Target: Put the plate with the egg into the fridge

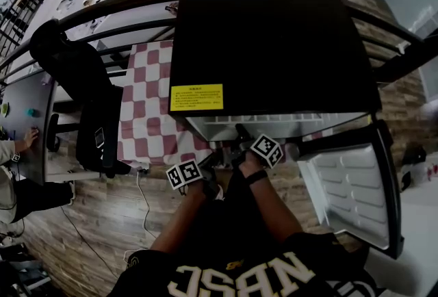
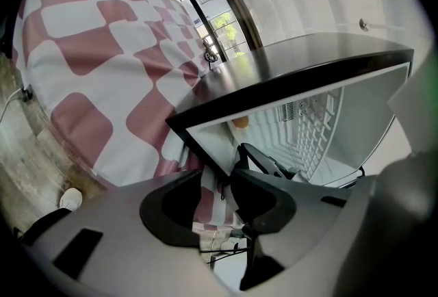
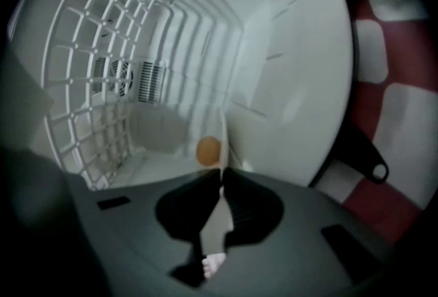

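The small fridge [image 1: 274, 42] has a black top and stands open, its door [image 1: 356, 186] swung out to the right. My right gripper [image 1: 239, 131] reaches into the white compartment. Its jaws are shut on the thin white rim of the plate [image 3: 224, 152], seen edge-on. The brown egg [image 3: 209, 150] lies just past the fingertips; the left gripper view also shows the egg [image 2: 239, 122], inside the fridge mouth. My left gripper [image 1: 207, 161] hovers outside the fridge's front left corner. Its fingers [image 2: 256, 196] stand apart with nothing between them.
A wire shelf [image 3: 89, 49] runs along the compartment. A table under a red-and-white checked cloth [image 1: 147, 104] stands left of the fridge, with a black chair [image 1: 82, 83] beside it. A cable [image 1: 144, 200] trails over the wooden floor. Dark railings [image 1: 123, 8] run behind.
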